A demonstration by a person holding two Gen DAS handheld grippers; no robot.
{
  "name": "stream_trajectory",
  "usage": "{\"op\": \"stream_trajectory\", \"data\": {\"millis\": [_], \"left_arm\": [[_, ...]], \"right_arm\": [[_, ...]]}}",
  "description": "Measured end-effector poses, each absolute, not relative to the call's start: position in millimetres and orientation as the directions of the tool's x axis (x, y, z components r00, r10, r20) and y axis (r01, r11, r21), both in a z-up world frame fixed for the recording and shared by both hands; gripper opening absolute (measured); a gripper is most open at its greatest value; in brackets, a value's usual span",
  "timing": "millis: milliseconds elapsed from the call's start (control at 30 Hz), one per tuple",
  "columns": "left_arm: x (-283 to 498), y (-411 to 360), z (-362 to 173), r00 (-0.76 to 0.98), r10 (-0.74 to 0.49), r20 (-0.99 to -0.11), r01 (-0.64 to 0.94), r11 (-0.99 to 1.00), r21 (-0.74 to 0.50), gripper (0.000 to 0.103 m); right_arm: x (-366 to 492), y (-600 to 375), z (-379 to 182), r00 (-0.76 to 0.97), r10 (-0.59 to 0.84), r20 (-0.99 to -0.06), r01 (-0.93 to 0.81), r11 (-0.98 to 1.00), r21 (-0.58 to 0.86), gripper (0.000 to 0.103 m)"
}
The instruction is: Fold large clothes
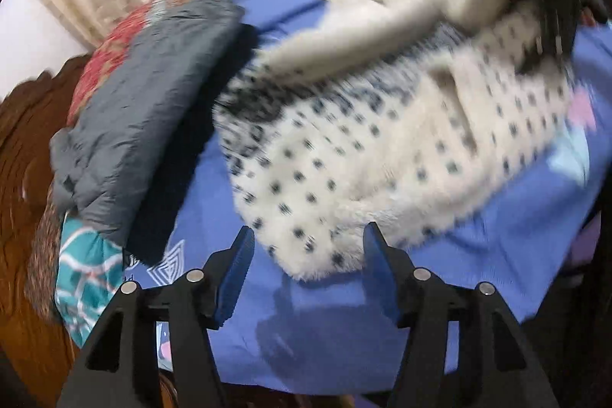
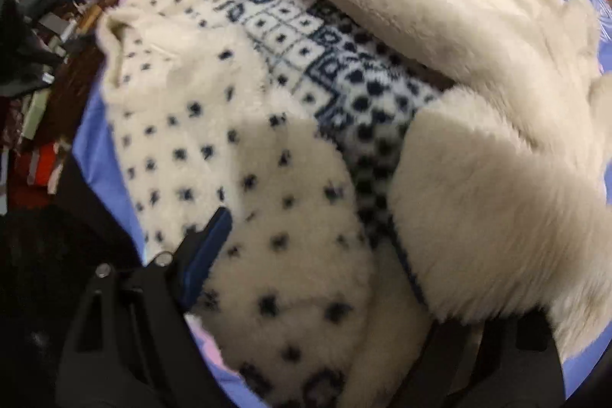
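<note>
Biggest risk here imo: the fleece sweater is thick and fluffy, so any fold will want to spring back open, and a shallow pinch could grab only the top layer and drag the pile crooked. The plain cream sleeve flopped across the patterned chest could also get trapped inside the fold and leave a lump.

The sweater is cream with dark dots and a navy diamond band, lying rumpled on the blue sheet of the bed, its hem toward 6 o'clock in the left view.

The left gripper is spread wide with nothing in it, hovering just off the hem. The right gripper is buried in fleece at 6 o'clock; only one blue pad shows, so I can't tell if it's clamped. A folded grey garment sits at 9 o'clock.
</note>
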State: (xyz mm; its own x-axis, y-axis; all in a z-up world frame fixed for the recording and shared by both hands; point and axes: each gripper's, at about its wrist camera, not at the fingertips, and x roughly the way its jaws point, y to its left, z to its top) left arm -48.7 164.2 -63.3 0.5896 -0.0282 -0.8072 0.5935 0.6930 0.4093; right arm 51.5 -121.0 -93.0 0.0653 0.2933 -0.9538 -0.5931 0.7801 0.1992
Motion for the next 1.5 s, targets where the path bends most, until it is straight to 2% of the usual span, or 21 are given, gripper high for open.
{"op": "stream_trajectory", "data": {"millis": [33, 167, 267, 467, 633, 733, 800, 833, 867, 900, 967, 1000, 1100, 1167, 1233, 1333, 1367, 1467, 1500], "left_arm": [[-48, 166, -65, 0.583, -0.033, -0.811, 0.6, 0.691, 0.403, 0.079], [-46, 173, -74, 0.564, -0.045, -0.825, 0.627, 0.673, 0.393, 0.08], [-64, 180, -68, 0.537, -0.093, -0.838, 0.691, 0.619, 0.374, 0.08], [-50, 186, -58, 0.569, -0.091, -0.817, 0.667, 0.632, 0.394, 0.08], [-50, 167, -81, 0.516, -0.099, -0.851, 0.768, 0.493, 0.408, 0.08], [-53, 158, -103, 0.527, -0.051, -0.848, 0.791, 0.395, 0.467, 0.08], [-41, 153, -114, 0.539, -0.018, -0.842, 0.774, 0.405, 0.487, 0.08], [-33, 151, -116, 0.546, -0.007, -0.838, 0.759, 0.427, 0.491, 0.08], [-26, 149, -115, 0.55, -0.006, -0.835, 0.744, 0.458, 0.487, 0.069], [-17, 147, -105, 0.548, -0.02, -0.836, 0.722, 0.517, 0.46, 0.048], [-13, 145, -86, 0.552, -0.057, -0.832, 0.695, 0.582, 0.422, 0.038], [-16, 141, -67, 0.593, -0.094, -0.799, 0.668, 0.611, 0.424, 0.036], [-31, 127, -12, 0.694, -0.182, -0.697, 0.604, 0.673, 0.427, 0.035], [-39, 118, 27, 0.75, -0.238, -0.618, 0.563, 0.721, 0.405, 0.035], [-47, 110, 79, 0.793, -0.311, -0.524, 0.526, 0.783, 0.332, 0.035], [-59, 100, 146, 0.837, -0.38, -0.395, 0.487, 0.846, 0.218, 0.035], [-64, 97, 169, 0.851, -0.393, -0.348, 0.474, 0.86, 0.189, 0.035], [-93, 95, 255, 0.892, -0.428, -0.15, 0.444, 0.89, 0.104, 0.034], [-102, 95, 274, 0.897, -0.429, -0.107, 0.439, 0.894, 0.091, 0.035]], "right_arm": [[46, -123, -91, 0.069, 0.309, -0.949, -0.588, 0.781, 0.211, 0.08], [25, -123, -83, 0.089, 0.337, -0.937, -0.581, 0.782, 0.226, 0.065], [11, -121, -81, 0.086, 0.35, -0.933, -0.587, 0.774, 0.237, 0.064], [-8, -125, -79, 0.093, 0.374, -0.923, -0.567, 0.781, 0.26, 0.061], [-20, -137, -78, 0.142, 0.389, -0.91, -0.496, 0.824, 0.275, 0.061], [-30, -144, -77, 0.171, 0.407, -0.897, -0.46, 0.838, 0.292, 0.061], [-37, -145, -77, 0.195, 0.408, -0.892, -0.448, 0.846, 0.289, 0.05], [-42, -144, -77, 0.202, 0.41, -0.889, -0.445, 0.847, 0.29, 0.028], [-45, -144, -74, 0.217, 0.401, -0.89, -0.441, 0.854, 0.277, 0.015], [-50, -144, -68, 0.246, 0.386, -0.889, -0.439, 0.862, 0.252, 0.014], [-64, -146, -39, 0.344, 0.365, -0.865, -0.432, 0.879, 0.2, 0.011], [-70, -151, -22, 0.396, 0.36, -0.844, -0.417, 0.89, 0.184, 0.011], [-94, -172, 51, 0.612, 0.309, -0.728, -0.354, 0.93, 0.096, 0.011], [-108, -190, 101, 0.734, 0.27, -0.623, -0.295, 0.953, 0.066, 0.011], [-126, -207, 157, 0.84, 0.238, -0.487, -0.25, 0.967, 0.042, 0.011], [-153, -217, 224, 0.93, 0.196, -0.312, -0.212, 0.977, -0.019, 0.011], [-167, -221, 255, 0.955, 0.195, -0.225, -0.207, 0.978, -0.03, 0.011], [-207, -229, 330, 0.985, 0.174, -0.023, -0.175, 0.983, -0.063, 0.01], [-216, -231, 345, 0.986, 0.167, 0.013, -0.166, 0.984, -0.066, 0.01]]}}
